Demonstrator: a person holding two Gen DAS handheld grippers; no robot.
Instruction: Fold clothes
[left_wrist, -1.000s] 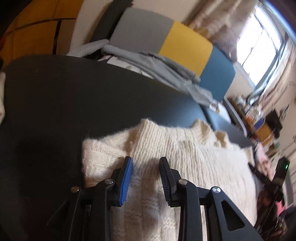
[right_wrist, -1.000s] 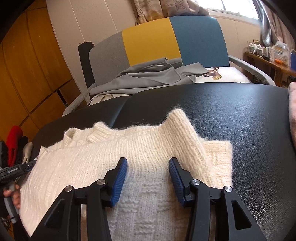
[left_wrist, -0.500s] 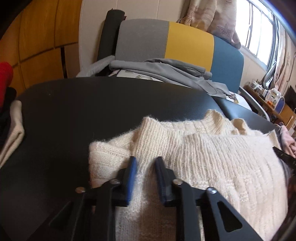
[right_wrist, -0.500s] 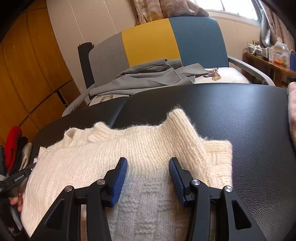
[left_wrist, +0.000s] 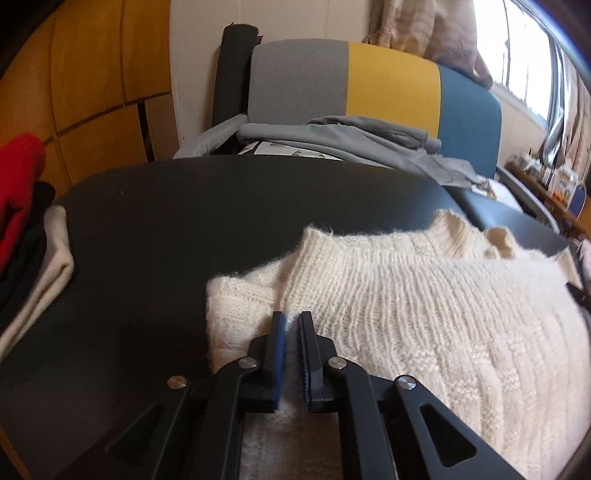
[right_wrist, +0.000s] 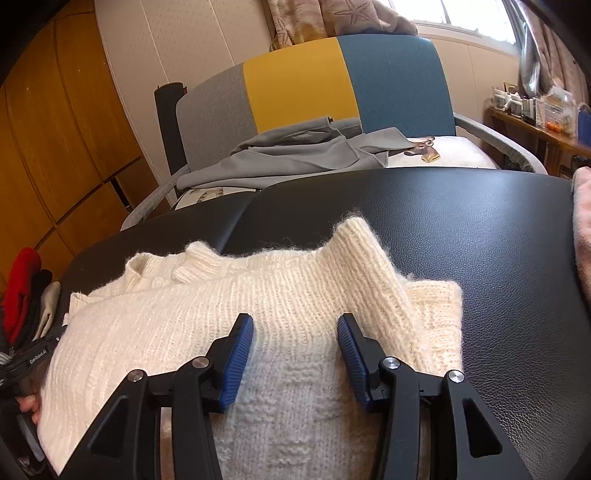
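A cream knit sweater (left_wrist: 424, 314) lies partly folded on the black padded table (left_wrist: 221, 206). It also shows in the right wrist view (right_wrist: 295, 295), with a sleeve laid across its body. My left gripper (left_wrist: 291, 325) is shut on the sweater fabric near its left edge. My right gripper (right_wrist: 295, 332) is open, its blue-padded fingers (right_wrist: 240, 354) resting over the sweater's right part, nothing between them.
A stack of folded red, black and beige clothes (left_wrist: 26, 229) lies at the table's left edge. A grey, yellow and blue chair (right_wrist: 332, 85) behind the table holds a grey garment (right_wrist: 295, 155). A pink cloth (right_wrist: 581, 229) lies at the right edge.
My left gripper has closed from open onto the sweater fabric, and its view has swung level. My right gripper has stayed open and still.
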